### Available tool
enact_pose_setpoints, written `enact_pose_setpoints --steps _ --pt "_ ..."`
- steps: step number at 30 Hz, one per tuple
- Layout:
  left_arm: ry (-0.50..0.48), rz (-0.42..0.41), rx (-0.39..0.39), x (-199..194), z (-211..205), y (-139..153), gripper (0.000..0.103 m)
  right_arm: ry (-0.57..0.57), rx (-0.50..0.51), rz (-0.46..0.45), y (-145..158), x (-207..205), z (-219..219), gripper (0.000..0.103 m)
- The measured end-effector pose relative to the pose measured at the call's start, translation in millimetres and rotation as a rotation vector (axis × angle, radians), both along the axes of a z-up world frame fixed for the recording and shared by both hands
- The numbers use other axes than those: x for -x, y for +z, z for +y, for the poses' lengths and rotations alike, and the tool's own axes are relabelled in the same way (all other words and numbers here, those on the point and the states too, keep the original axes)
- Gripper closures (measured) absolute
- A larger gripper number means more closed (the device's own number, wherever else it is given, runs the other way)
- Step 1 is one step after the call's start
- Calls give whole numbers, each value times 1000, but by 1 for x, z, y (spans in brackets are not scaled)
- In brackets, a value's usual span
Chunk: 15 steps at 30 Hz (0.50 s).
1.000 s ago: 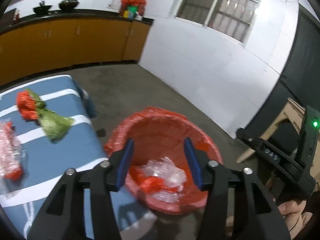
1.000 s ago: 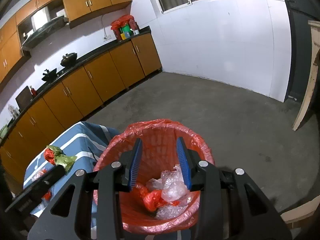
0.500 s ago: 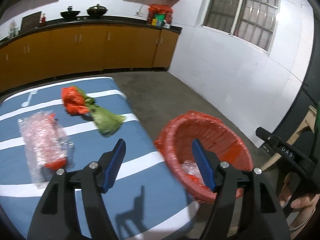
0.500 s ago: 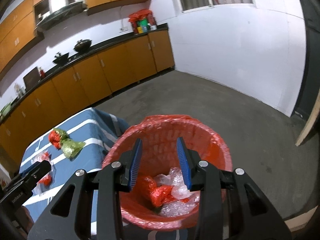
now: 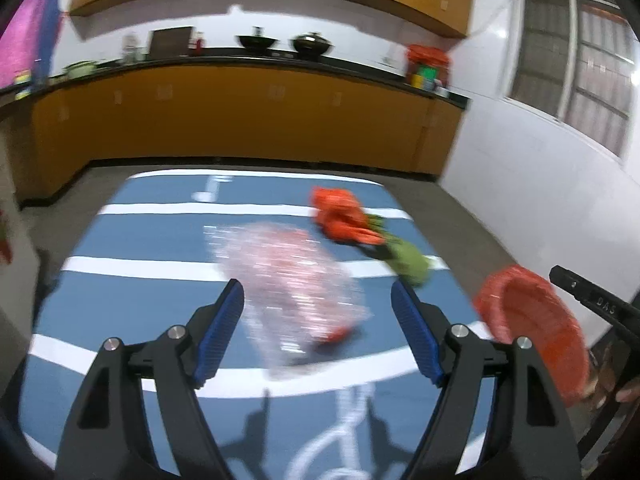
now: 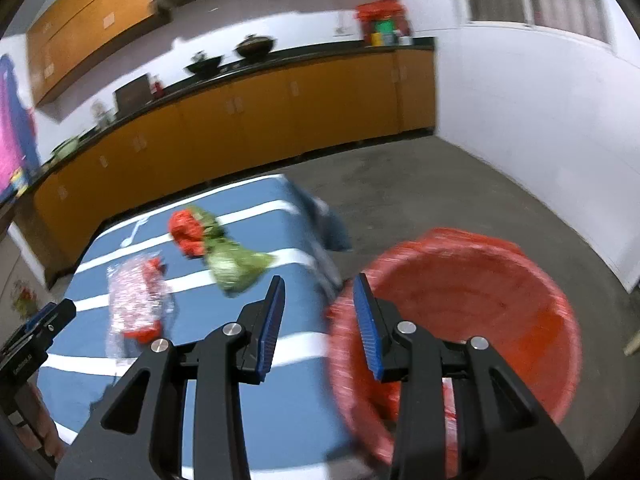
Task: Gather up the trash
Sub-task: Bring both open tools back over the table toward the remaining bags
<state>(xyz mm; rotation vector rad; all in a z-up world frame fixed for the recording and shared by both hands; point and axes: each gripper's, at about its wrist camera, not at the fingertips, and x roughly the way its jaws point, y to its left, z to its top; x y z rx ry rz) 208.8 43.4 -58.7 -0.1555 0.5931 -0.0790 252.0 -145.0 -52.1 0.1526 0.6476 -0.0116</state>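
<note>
From the left wrist view, the left hand-held gripper (image 5: pixel 316 328) stands wide apart above the blue, white-striped bench (image 5: pixel 132 240); its jaws have just been opening and nothing is pinched between them, though the clear bubble-wrap bag (image 5: pixel 292 284) with a red scrap at its near end lies on the cloth framed by the two blue pads. Beyond it, toward the far right corner, a crumpled orange bag (image 5: pixel 342 216) touches a green bag (image 5: pixel 408 264). This view catches only a blurred slice of the red-lined trash bin (image 5: pixel 532 328) at the bench's right edge, with part of the other tool beside it. The right wrist view gives what that one lacks: the bin (image 6: pixel 480 304) shows nearly whole, standing on the grey floor (image 6: pixel 420 204) just beside the bench (image 6: pixel 224 320), its contents mostly hidden behind the tool. The right hand-held gripper (image 6: pixel 318 324) is partly open and empty, hovering over the gap between bench edge and bin rim. From here the bubble-wrap bag (image 6: pixel 136 304), orange bag (image 6: pixel 188 232) and green bag (image 6: pixel 236 264) sit well apart from the bin.
</note>
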Motion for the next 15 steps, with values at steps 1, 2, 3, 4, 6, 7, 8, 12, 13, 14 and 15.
enact_pose_setpoints --steps 1,2,3,4,6,7,8,12,13,14,15 --pt "26 -6 -4 0 10 -1 28 17 5 4 -2 -5 7 66" --pt "44 -9 -7 1 17 -1 28 39 11 8 -3 -13 17 66" --pt "69 -10 -10 2 26 -2 28 60 16 13 -5 -20 26 66" --pt "88 -8 -10 2 35 -3 28 86 24 20 -8 -30 38 66" --pt "114 -3 -5 1 48 -5 28 116 30 35 -15 -44 52 66" --pt "125 1 -3 1 54 -7 28 131 33 49 -19 -53 61 66" --pt "135 5 -2 2 60 -9 28 140 33 60 -23 -60 66 66" --pt "155 14 -6 0 75 -15 28 163 40 99 -39 -86 86 66" --pt "159 17 -8 -1 78 -16 28 168 48 108 -43 -93 91 66" --pt "162 19 -8 -2 80 -18 28 170 56 111 -45 -97 95 66" --pt "166 23 -5 -4 82 -20 28 172 66 114 -48 -103 99 66"
